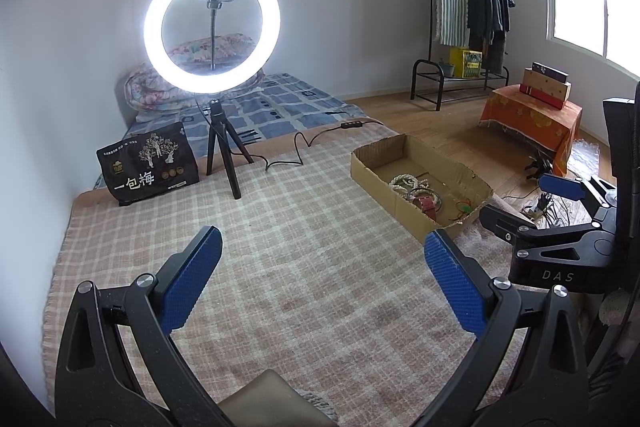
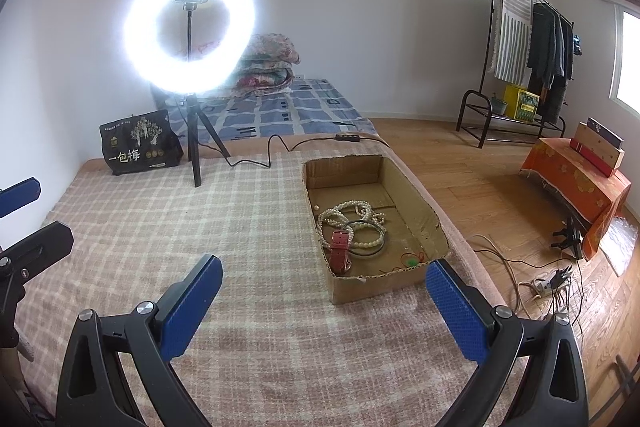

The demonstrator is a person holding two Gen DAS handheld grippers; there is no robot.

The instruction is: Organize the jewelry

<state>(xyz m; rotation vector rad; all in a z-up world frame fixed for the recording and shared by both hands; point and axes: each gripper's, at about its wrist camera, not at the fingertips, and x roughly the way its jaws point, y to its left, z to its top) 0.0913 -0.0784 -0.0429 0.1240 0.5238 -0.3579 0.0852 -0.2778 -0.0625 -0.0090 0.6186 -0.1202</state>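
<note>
An open cardboard box [image 2: 416, 195] lies on the plaid blanket; it also shows in the left wrist view [image 1: 372, 169]. Inside are pearl strands [image 2: 348, 211], a beaded bracelet with a dark ring [image 2: 370, 245], a red strap [image 2: 340, 247] and a thin red cord with a green bead [image 2: 412, 261]. My right gripper [image 2: 324, 301] is open and empty, just in front of the box. My left gripper [image 1: 322, 281] is open and empty over the bare blanket, left of the box. The right gripper also shows in the left wrist view [image 1: 560, 219].
A lit ring light on a tripod [image 2: 190, 31] stands at the blanket's far side, its cable [image 2: 276, 151] trailing behind the box. A black bag [image 2: 138, 143] sits beside it. The blanket's right edge drops to a wooden floor with cables [image 2: 548, 283].
</note>
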